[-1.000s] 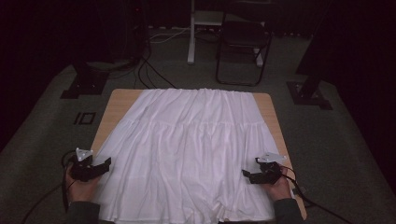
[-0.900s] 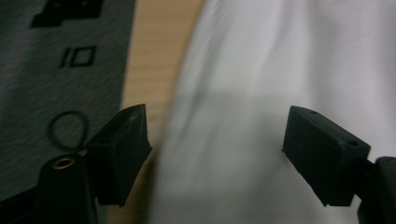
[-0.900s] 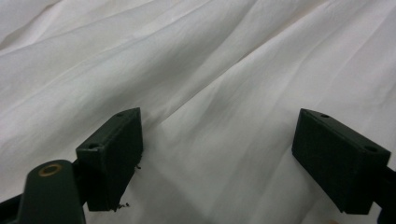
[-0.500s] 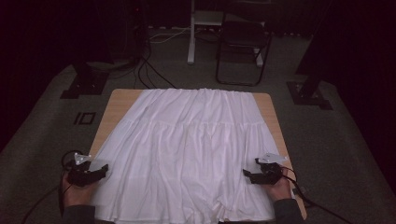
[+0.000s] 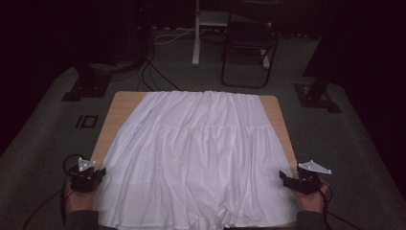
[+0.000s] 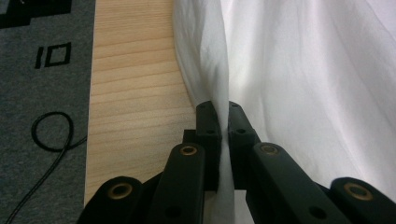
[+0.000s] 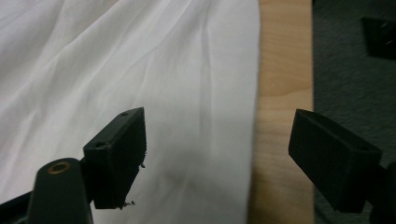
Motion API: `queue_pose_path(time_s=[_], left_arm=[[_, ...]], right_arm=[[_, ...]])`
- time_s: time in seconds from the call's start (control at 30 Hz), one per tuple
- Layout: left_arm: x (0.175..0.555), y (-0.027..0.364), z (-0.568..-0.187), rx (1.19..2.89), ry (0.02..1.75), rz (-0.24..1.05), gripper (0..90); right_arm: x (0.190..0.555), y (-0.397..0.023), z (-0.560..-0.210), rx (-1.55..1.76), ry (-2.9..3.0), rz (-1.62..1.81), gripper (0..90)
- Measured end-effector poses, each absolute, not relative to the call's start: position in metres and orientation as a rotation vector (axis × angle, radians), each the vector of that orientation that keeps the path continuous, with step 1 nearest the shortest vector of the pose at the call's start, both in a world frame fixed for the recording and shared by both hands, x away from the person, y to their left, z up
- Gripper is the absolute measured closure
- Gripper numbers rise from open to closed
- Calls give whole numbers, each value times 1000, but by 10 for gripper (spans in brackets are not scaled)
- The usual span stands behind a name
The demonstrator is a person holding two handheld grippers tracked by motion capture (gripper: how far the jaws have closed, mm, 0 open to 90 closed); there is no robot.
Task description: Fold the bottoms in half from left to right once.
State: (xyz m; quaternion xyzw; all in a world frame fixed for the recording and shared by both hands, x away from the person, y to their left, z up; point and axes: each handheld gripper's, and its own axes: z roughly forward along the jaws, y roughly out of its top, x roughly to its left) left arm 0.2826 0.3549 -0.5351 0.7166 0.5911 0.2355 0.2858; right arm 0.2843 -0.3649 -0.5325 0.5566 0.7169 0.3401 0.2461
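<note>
A white pleated skirt lies spread flat over a light wooden table, waistband at the far end. At the near left edge my left gripper has just closed; in the left gripper view its jaws are shut on a raised fold of the skirt's side edge. By the near right edge is my right gripper, whose jaws have just been opening. In the right gripper view it is open and wide apart above the skirt's right edge and bare wood, with nothing gripped.
Dark carpet surrounds the table. A folding chair and a white post stand beyond the far edge. Black stand bases sit at the far left and far right. Cables run over the floor.
The right gripper has slid outward to the right, off the skirt toward the table's edge. The left gripper has stayed put and closed on the skirt's edge.
</note>
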Motion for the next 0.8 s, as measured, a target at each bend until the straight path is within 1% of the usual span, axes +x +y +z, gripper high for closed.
queue_pose_path(time_s=[0.1, 0.13, 0.23, 0.3, 0.33, 0.37, 0.4, 0.43, 0.47, 0.5, 0.53, 0.63, 0.7, 0.8], left_arm=[[282, 357, -535, 1903, 1582, 612, 863], [282, 358, -536, 1899, 1580, 609, 861], [282, 359, -536, 1894, 1579, 605, 861], [282, 358, -536, 1898, 1579, 609, 861], [282, 358, -536, 1901, 1580, 611, 864], [283, 357, -535, 1908, 1580, 614, 869], [283, 356, -535, 1915, 1578, 618, 872], [284, 355, -534, 1933, 1576, 631, 876], [285, 355, -533, 1948, 1587, 658, 881], [286, 355, -531, 1959, 1598, 690, 883], [287, 359, -528, 1948, 1606, 713, 884], [286, 377, -515, 1847, 1670, 802, 887], [286, 389, -508, 1794, 1723, 925, 888], [289, 403, -496, 1779, 1834, 1132, 888]], right_arm=[[285, -365, -536, 1534, 1988, 936, 162], [287, -360, -539, 1528, 2027, 916, 136], [291, -354, -546, 1514, 2088, 826, 135], [292, -353, -547, 1510, 2087, 855, 146], [292, -353, -547, 1492, 2098, 869, 259], [292, -353, -545, 1483, 2097, 877, 426], [292, -354, -542, 1477, 2103, 881, 636], [292, -356, -541, 1481, 2107, 878, 765], [292, -358, -541, 1496, 2098, 872, 830], [292, -361, -541, 1508, 2090, 875, 867], [292, -363, -541, 1524, 2084, 895, 871], [291, -369, -542, 1545, 2079, 936, 867], [291, -371, -542, 1545, 2078, 940, 863], [291, -370, -542, 1540, 2080, 931, 858]])
